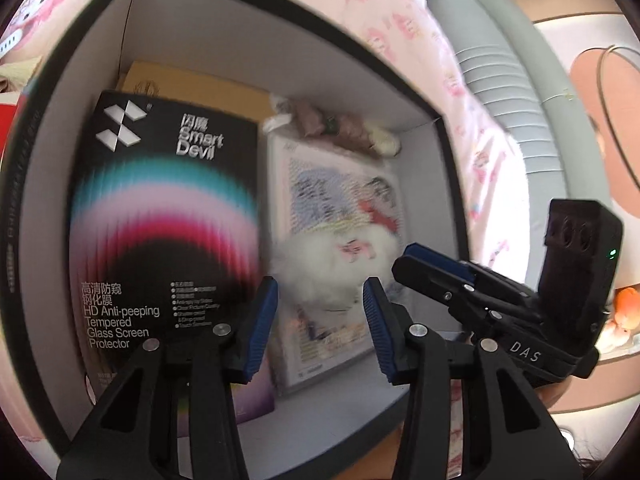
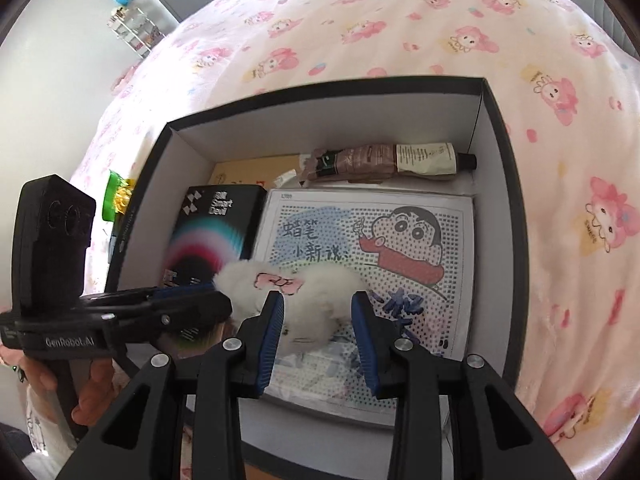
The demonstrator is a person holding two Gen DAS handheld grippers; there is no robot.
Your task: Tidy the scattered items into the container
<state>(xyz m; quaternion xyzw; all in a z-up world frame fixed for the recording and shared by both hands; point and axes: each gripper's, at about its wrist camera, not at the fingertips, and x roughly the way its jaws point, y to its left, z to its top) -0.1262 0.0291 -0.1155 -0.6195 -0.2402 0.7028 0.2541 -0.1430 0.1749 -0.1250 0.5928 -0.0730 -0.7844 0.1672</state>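
A black-rimmed box (image 2: 502, 184) sits on a pink bedspread (image 2: 400, 20). Inside it, on a cartoon sheet (image 2: 420, 248), lies a white fluffy toy (image 2: 308, 300). Right gripper (image 2: 318, 320) straddles it half-open, not visibly pinching; left gripper (image 1: 320, 312) hovers half-open and empty. Best withdraw straight upward.

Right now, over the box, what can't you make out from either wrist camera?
- Yellow box: mostly covered by the black screen-protector box, both views.
- Tube: blurred in the left view; label too small in the right.
- Fluffy white toy: whether the right gripper touches it.
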